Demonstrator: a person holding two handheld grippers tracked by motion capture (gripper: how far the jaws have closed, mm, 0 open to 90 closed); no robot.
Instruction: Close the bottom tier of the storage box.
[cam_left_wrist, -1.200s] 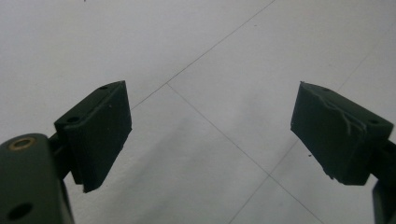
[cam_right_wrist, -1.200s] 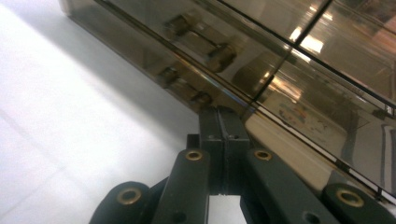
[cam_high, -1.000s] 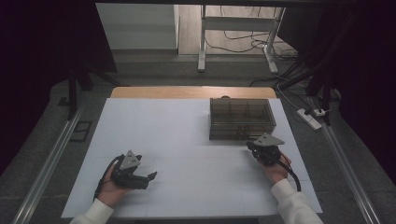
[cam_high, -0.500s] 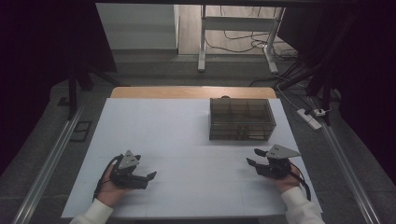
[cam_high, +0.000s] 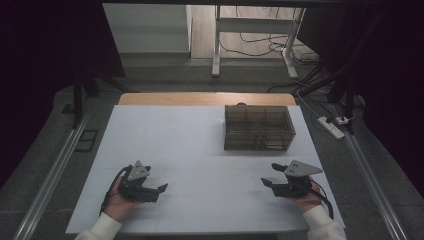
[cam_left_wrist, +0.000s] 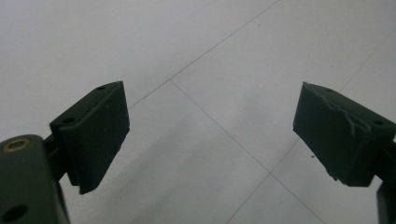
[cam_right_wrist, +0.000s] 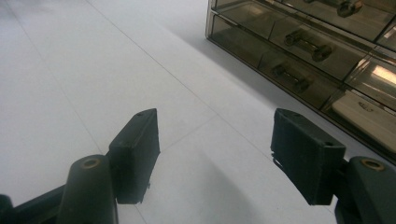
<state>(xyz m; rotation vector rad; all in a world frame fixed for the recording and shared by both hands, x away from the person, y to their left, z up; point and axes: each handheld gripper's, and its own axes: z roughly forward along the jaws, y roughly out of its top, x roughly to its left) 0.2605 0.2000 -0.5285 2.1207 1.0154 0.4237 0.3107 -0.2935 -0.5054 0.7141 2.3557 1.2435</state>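
Drawer box (cam_high: 259, 128), smoky clear plastic, sits far right on the desk (cam_high: 190, 150), long axis across it, fronts toward the person; nothing seems pending. Left tool (cam_high: 162, 188) and right tool (cam_high: 266, 182) rest apart. Left tool (cam_left_wrist: 210, 135) gapes empty. Right tool (cam_right_wrist: 215, 154) has just been opening, nothing between; drawer box (cam_right_wrist: 308, 51) ahead.

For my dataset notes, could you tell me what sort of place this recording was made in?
Probably a lab recording station: a white-covered table ringed by dark curtains, cables and a power strip on the floor, and a smoky plastic drawer box as the prop.
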